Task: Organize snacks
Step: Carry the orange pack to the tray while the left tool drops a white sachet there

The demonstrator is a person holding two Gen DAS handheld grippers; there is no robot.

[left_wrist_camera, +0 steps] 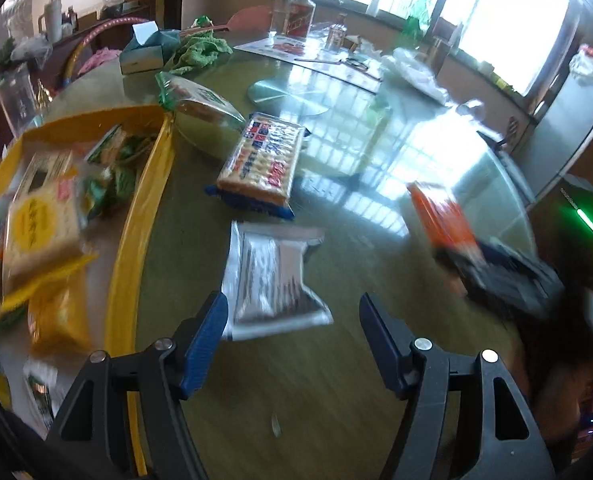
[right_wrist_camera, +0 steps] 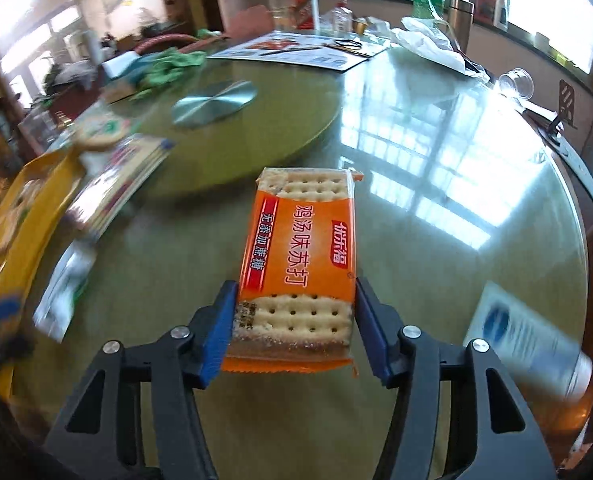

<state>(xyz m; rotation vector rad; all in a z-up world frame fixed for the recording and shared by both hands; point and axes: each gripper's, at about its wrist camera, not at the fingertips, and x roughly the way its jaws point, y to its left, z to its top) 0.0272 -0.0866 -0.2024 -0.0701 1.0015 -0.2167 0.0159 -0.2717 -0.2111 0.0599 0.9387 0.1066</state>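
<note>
Yellow tray (left_wrist_camera: 136, 216) at the table's left edge, loaded with snack packs: yellow cracker pack (left_wrist_camera: 40, 224) on top, green-wrapped packs (left_wrist_camera: 116, 168) behind it, all blurred. Just right of the tray rim, clear pack with green end (left_wrist_camera: 200, 116) toward the far side, blue-and-red cracker pack (left_wrist_camera: 260, 160) nearer, then silver pack (left_wrist_camera: 272, 280) lying flat on the glass table (left_wrist_camera: 376, 184). Left gripper (left_wrist_camera: 294, 340) over the near edge, blue pads wide apart, nothing between them, left pad (left_wrist_camera: 204, 340) just beside the silver pack's near corner; touching or not, cannot tell. Metal disc (right_wrist_camera: 214, 102) at the table's centre. Right gripper (right_wrist_camera: 294, 320) right of that, pads clamped on both long sides of the orange cracker pack (right_wrist_camera: 300, 248), pack lengthwise, pointing away from the camera, off the glass as far as visible. White-and-blue item (right_wrist_camera: 532, 340) at the near right edge, too blurred to identify. Bottles (right_wrist_camera: 296, 2), papers (right_wrist_camera: 296, 50) and green cloth (right_wrist_camera: 168, 62) along the far edge.
</note>
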